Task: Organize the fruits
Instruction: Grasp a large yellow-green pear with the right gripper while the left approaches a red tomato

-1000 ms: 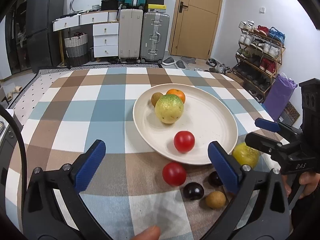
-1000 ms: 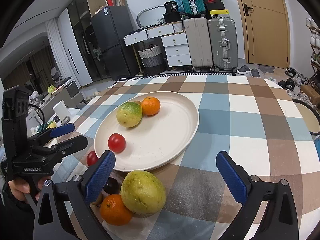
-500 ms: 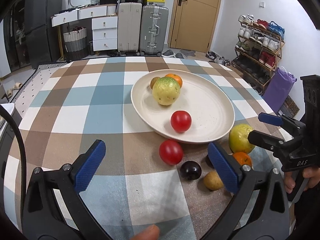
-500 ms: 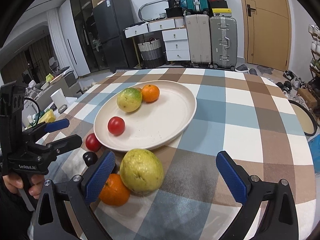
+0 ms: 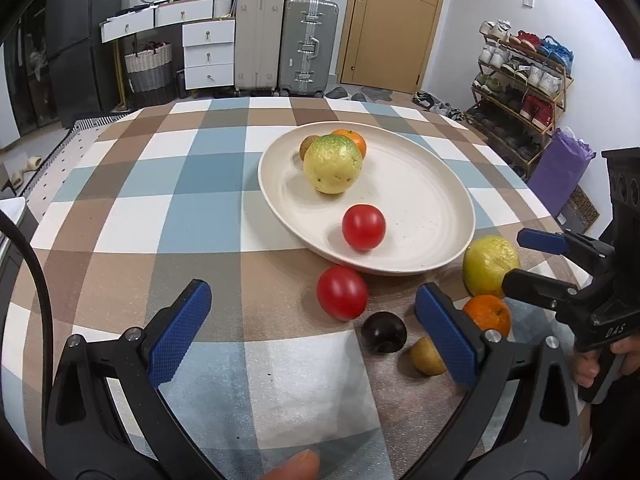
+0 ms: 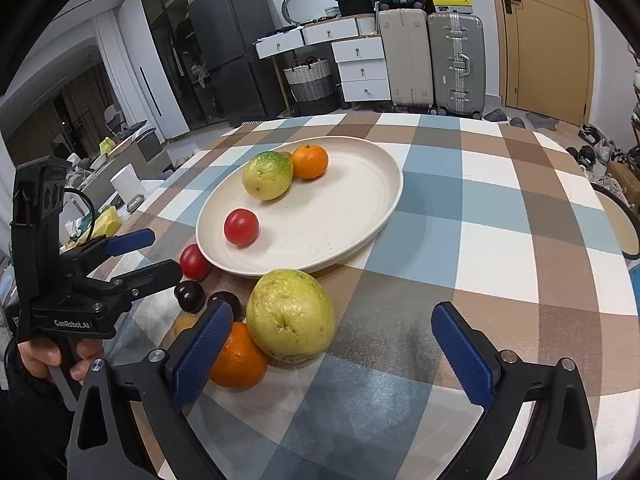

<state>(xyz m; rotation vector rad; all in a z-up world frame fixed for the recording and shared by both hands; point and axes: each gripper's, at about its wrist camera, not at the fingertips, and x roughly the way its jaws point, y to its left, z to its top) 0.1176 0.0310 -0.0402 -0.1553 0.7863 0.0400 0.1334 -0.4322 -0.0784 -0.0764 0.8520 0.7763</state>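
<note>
A cream plate [image 5: 420, 200] [image 6: 352, 184] holds a yellow-green guava [image 5: 333, 165], an orange [image 5: 354, 139], a small brown fruit [image 5: 307, 146] and a red tomato [image 5: 363, 227]. On the cloth in front lie a second tomato [image 5: 342, 292], a dark plum [image 5: 383, 332], a small tan fruit [image 5: 426, 356], an orange [image 6: 240, 358] and a big yellow guava [image 6: 291, 315]. My left gripper [image 5: 316, 338] is open and empty, just short of the loose tomato. My right gripper [image 6: 332, 354] is open, its jaws on either side of the big guava, not touching.
The checked tablecloth [image 5: 168, 208] covers a round table. Suitcases [image 5: 308, 44], white drawers [image 5: 208, 52] and a door stand behind; a shoe rack [image 5: 520, 76] is at the right. A second dark plum [image 6: 226, 300] lies beside the orange.
Both grippers have drawn back toward the near edge and tilted down. The fruits sit farther ahead in the views. Both jaws stay open. No fruit has moved.
</note>
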